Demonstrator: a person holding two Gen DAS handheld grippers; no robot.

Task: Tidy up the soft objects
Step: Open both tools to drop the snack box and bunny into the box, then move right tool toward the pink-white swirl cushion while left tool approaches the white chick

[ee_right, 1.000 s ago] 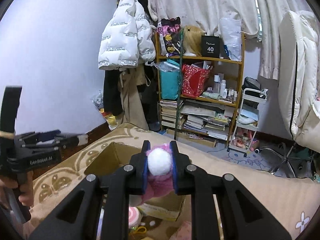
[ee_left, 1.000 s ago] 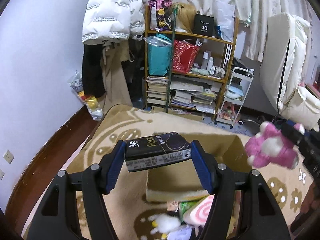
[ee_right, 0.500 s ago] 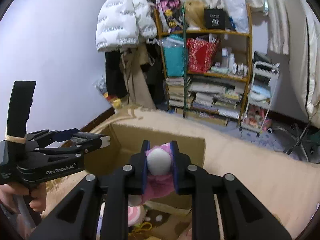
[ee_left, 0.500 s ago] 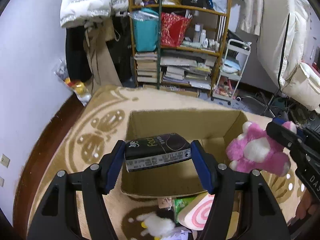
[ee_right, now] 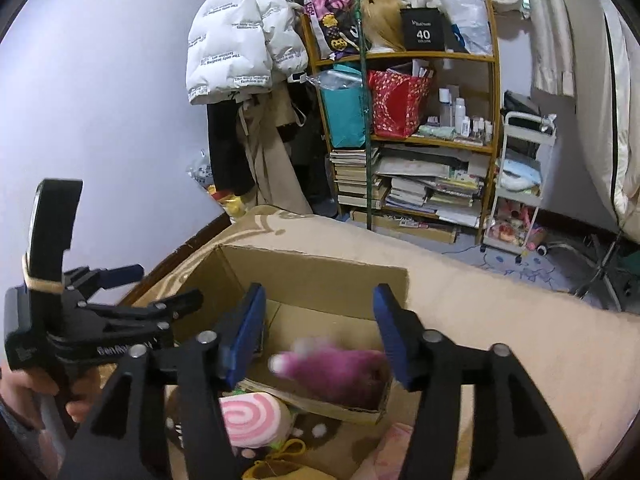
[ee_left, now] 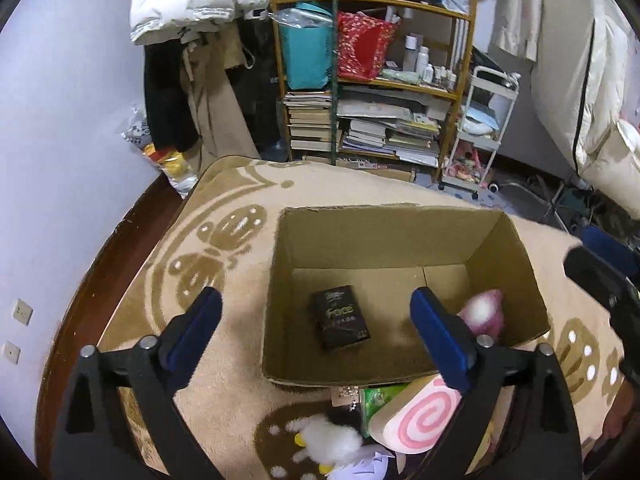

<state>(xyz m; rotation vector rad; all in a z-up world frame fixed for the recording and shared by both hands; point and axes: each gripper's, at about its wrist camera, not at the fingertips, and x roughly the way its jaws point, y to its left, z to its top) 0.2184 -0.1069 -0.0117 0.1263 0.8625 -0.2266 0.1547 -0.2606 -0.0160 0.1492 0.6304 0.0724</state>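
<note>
Dim, even indoor light; strong fisheye warp

Both views bend hard at the rim, with black corners and a curved wall. Soft shadows fall inside the box. The pink plush is smeared by motion blur in both views; the shelf stays sharp. No harsh glare shows.

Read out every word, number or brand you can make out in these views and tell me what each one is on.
"40": black box on the shelf's top tier.
"Face": black pack lying in the cardboard box; its smaller print is unreadable.
"GenRob…", partly hidden: body of the left gripper.
White jacket: repeated small print, too small to read.
Book spines: too small.
</note>
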